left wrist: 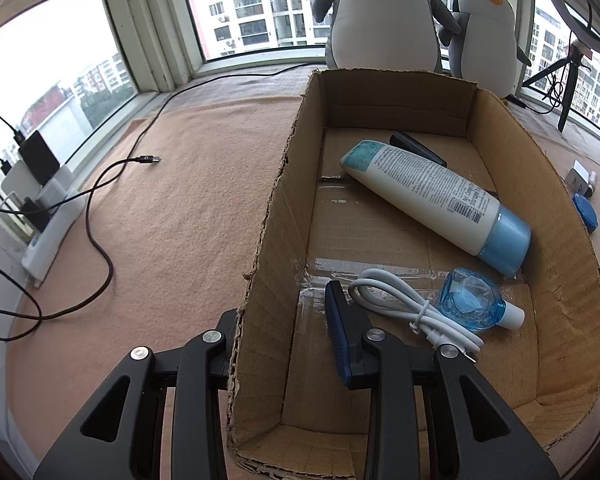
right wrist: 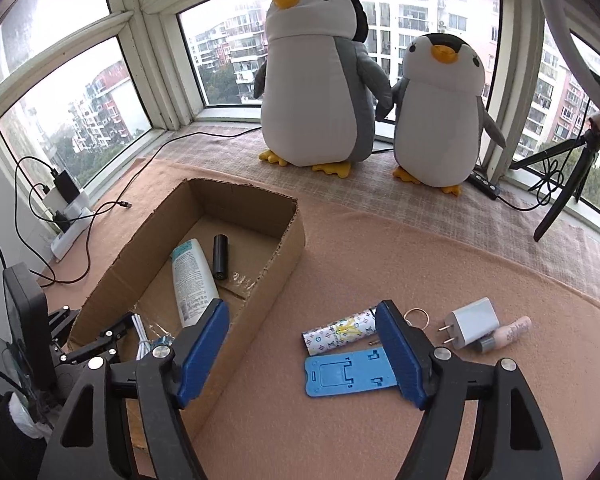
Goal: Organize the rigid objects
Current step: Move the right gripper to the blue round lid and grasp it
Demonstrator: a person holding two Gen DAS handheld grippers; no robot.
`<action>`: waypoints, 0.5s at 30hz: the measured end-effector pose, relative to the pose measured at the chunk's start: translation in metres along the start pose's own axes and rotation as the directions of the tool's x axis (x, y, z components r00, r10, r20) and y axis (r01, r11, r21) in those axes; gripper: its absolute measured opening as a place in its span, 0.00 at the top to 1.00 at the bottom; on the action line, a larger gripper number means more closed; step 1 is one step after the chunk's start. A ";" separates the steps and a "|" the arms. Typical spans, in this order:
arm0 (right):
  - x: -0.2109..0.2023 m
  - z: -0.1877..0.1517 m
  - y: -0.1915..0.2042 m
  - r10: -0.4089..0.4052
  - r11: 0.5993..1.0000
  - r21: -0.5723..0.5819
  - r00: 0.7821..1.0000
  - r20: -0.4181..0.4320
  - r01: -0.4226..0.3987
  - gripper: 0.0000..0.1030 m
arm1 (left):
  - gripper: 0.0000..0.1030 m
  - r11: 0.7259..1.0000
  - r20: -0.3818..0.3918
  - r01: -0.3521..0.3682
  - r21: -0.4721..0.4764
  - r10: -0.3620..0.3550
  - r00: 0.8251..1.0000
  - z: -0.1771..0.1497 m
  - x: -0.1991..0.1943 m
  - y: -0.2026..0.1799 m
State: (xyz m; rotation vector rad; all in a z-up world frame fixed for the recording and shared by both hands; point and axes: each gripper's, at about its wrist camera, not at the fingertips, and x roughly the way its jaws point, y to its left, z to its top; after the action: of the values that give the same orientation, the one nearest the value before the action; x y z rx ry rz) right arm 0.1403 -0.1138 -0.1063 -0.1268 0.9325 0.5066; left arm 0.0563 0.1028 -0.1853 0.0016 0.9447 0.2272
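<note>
- Left wrist view: the left gripper straddles the near-left wall of the cardboard box, one finger outside, one blue-padded finger inside; its jaws stand spread and hold nothing, though whether they press the torn, corrugated wall cannot be told.
- Inside the box lie a coiled white cable, a clear blue glassy bottle and a smooth white tube with a pale blue cap, its tail over a black cylinder.
- Right wrist view: the right gripper hovers spread and empty above the felt-like peach blanket, right of the box.
- Between its ribbed blue pads lie a flat blue plastic phone stand and, just beyond, a glossy patterned cylinder; further right sit a white charger plug and a small pink cosmetic tube, touching.
- Judgement: the thin stand is hard to pinch flat; the rounded cylinder looks the easier pick, gripped across its middle.
</note>
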 end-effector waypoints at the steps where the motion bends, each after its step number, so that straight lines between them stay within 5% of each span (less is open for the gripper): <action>1: -0.004 -0.005 -0.007 -0.010 1.000 0.009 1.000 0.000 0.010 0.30 | 0.71 1.000 0.000 0.000 0.000 0.000 1.000 0.000 0.000 0.000; 15: 0.000 -0.063 -0.085 -0.113 0.984 0.125 0.989 -0.092 0.124 0.30 | 0.71 1.000 0.000 -0.001 0.002 0.001 1.000 0.000 0.000 0.000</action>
State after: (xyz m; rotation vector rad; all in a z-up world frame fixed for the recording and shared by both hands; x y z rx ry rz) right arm 0.1344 -0.2085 -0.1534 -0.0855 1.0318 0.3315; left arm 0.0564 0.1025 -0.1854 0.0034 0.9449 0.2272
